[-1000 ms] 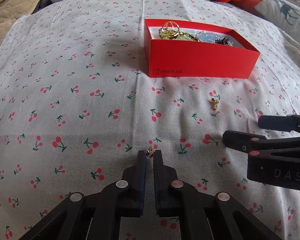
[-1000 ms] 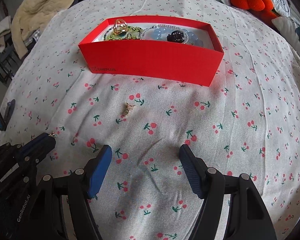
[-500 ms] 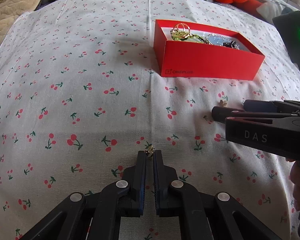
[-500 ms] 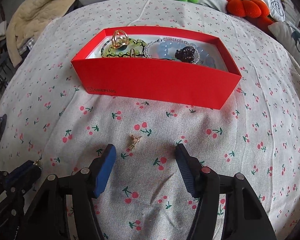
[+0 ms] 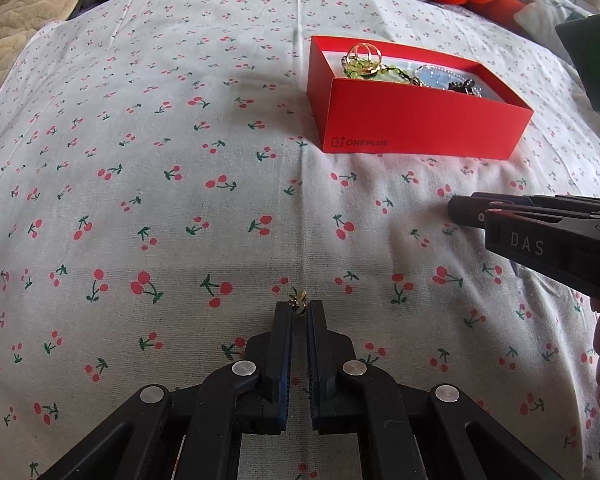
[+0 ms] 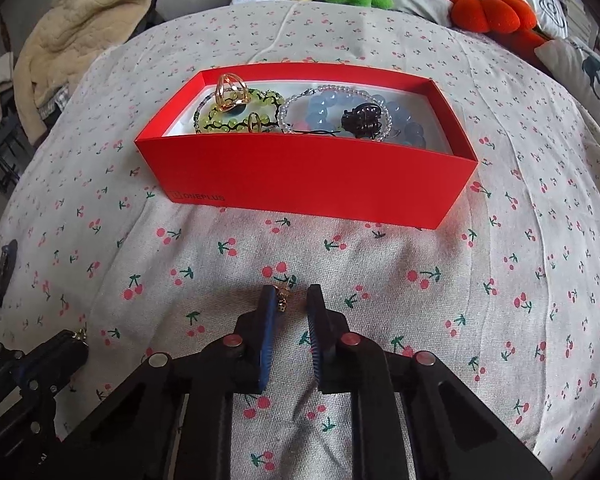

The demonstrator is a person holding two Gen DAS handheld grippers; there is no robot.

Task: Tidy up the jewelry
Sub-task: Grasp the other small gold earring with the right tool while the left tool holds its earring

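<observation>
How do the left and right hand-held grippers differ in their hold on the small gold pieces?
The left hand-held gripper is shut, pinching the left gold piece at its tips. The right hand-held gripper has just been closing, and the right gold piece touches only one finger, with a gap beside it. The right one also sits nearer the red box. Both have a gold piece between their fingers.

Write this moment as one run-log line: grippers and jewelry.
left gripper: shut on gold earring | right gripper: jaws just closed further around second earring, gap remains
</observation>
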